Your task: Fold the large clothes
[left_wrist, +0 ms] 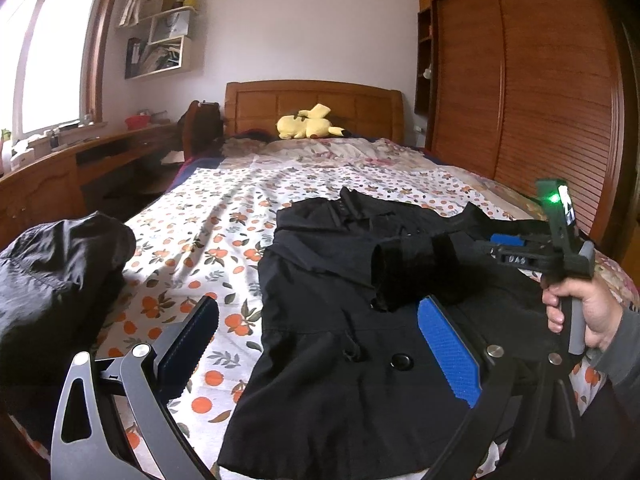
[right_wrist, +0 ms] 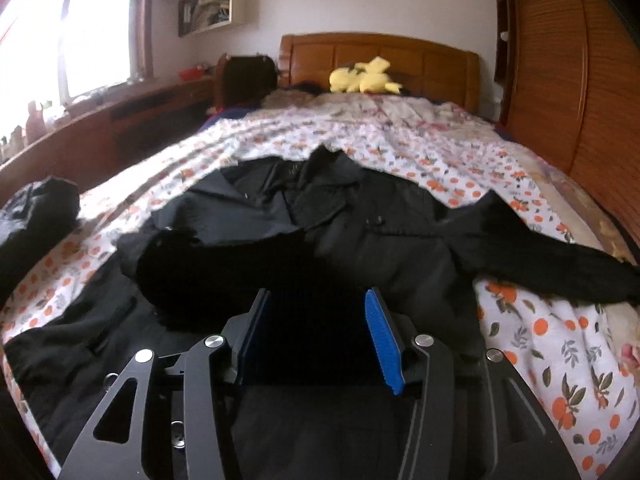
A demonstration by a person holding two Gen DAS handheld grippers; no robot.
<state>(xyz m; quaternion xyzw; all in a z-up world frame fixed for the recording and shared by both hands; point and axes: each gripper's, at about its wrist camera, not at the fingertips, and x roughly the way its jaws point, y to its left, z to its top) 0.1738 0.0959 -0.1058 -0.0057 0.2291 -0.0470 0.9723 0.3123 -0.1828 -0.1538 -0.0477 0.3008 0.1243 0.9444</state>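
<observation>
1. A black coat point(left_wrist: 344, 320) is lying flat on a bed point(left_wrist: 208, 216) with an orange-print sheet, filling the middle and lower part of both views; its hem is running off the bottom edge in the left wrist view.
2. One sleeve point(left_wrist: 408, 276) is lying folded across the coat's chest, its cuff pointing toward 9 o'clock. The other sleeve point(right_wrist: 552, 268) is stretching out over the sheet toward 3 o'clock in the right wrist view.
3. The left gripper point(left_wrist: 320, 344) is hovering over the coat's lower half, its blue-padded jaws spread wide with nothing between them.
4. The right gripper point(right_wrist: 320, 340) is sitting low over the folded sleeve, jaws partly spread. Black cloth is filling the gap, too dark to tell whether the pads are touching it.
5. A hand point(left_wrist: 580, 312) at 3 o'clock in the left view is gripping the right gripper's handle; its grey sleeve is cut off by the frame.
6. A second dark garment point(left_wrist: 56, 272) is bunching at 9 o'clock, partly out of frame.
7. A yellow plush toy point(left_wrist: 308, 124) is resting at 12 o'clock by the headboard. The right view is blurring throughout.
</observation>
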